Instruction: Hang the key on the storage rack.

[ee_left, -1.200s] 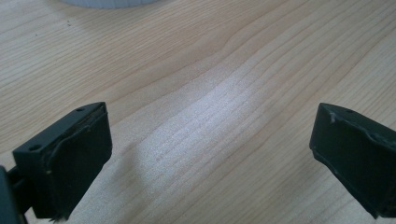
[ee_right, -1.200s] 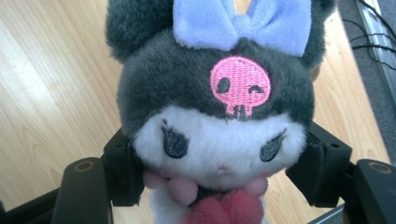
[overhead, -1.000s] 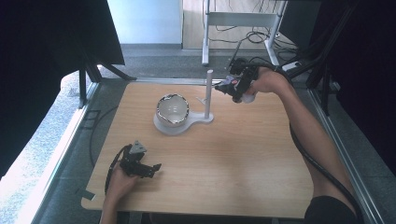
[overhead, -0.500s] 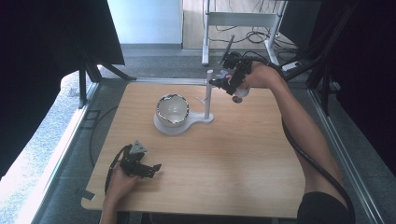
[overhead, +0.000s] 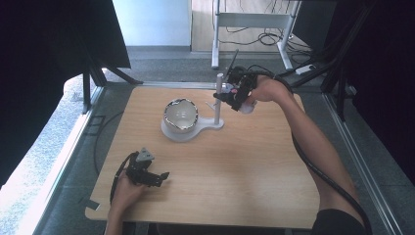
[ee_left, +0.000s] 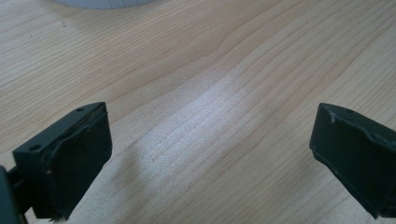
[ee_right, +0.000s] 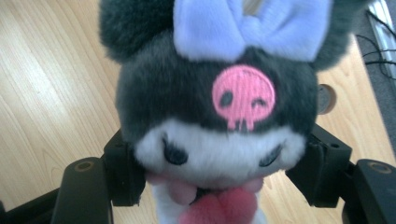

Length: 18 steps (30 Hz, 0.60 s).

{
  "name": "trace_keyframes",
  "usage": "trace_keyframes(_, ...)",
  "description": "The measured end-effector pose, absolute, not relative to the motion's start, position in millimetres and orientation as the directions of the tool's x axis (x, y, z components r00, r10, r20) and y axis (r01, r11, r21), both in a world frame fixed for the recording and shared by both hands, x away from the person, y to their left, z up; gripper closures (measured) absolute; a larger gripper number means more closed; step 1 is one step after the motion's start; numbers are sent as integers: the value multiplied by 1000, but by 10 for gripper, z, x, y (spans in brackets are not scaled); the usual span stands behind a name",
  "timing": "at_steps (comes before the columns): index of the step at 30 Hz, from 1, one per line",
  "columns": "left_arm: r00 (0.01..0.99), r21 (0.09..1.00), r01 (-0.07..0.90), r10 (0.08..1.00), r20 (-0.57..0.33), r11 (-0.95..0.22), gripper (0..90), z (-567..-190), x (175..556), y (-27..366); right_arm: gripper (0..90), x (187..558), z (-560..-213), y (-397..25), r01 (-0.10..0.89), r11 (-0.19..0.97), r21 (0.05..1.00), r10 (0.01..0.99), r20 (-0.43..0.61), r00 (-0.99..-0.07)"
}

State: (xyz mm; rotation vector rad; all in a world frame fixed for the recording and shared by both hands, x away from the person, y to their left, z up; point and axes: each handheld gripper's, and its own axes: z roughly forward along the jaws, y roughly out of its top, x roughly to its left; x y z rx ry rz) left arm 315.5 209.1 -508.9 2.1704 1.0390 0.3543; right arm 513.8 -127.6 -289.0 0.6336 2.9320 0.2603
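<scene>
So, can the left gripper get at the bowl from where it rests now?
Probably yes. The left gripper lies open on the table near the front edge, and only bare wood lies between it and the bowl on its white stand. The right gripper, shut on a plush toy, is off to the side.

A small plush toy (ee_right: 205, 116) with a dark grey head, white face, pale lilac bow and pink skull patch is sitting clamped between the jaws of the right gripper (ee_right: 215, 172), facing its camera. It is hanging above the table's far edge, just beside the white stand's upright post (overhead: 219, 98).
</scene>
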Motion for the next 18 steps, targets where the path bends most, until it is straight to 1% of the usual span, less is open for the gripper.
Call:
trace_keyframes(8,639,692,578,767,-54,-433,0,-5095,3157,2089,309,5145,-3120,-1306,411,892,186,428,-62,-901)
trace_keyframes(18,640,693,577,767,-53,-433,0,-5096,3159,2095,310,5158,-3264,-1319,420,889,181,436,-54,-898)
